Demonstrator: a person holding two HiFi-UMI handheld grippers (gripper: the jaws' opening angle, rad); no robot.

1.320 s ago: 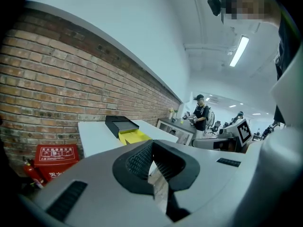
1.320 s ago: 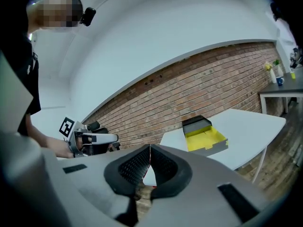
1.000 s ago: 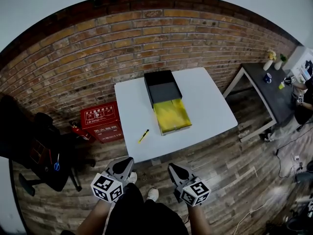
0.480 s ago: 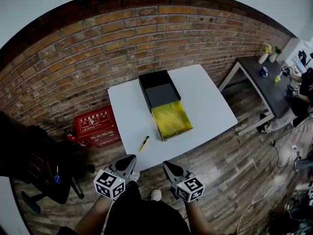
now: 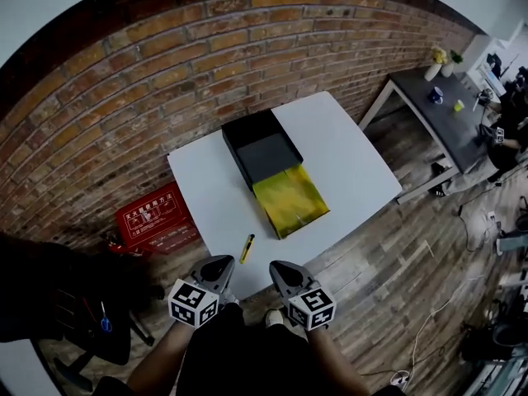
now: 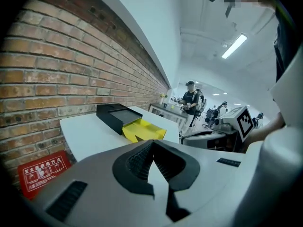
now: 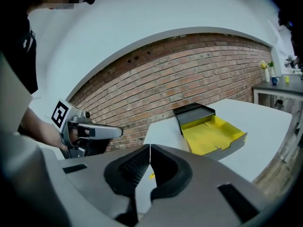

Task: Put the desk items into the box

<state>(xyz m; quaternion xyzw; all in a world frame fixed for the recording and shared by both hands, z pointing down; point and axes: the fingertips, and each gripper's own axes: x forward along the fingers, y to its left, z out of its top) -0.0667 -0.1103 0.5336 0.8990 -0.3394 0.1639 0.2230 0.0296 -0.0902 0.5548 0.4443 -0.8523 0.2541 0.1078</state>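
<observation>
Bright, even indoor light; ceiling strip lamp (image 6: 233, 46) glares; strong fisheye warp w/ dark corners.

Matt box (image 5: 266, 148), smooth table (image 5: 346, 163)

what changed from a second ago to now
The left tool and the right tool moved forward together, up to the near edge of the white table. The left one is now close to the yellow pen. Both are shut and empty; nothing was picked up or let go. The pen and the open black-and-yellow box lie where they were.
</observation>
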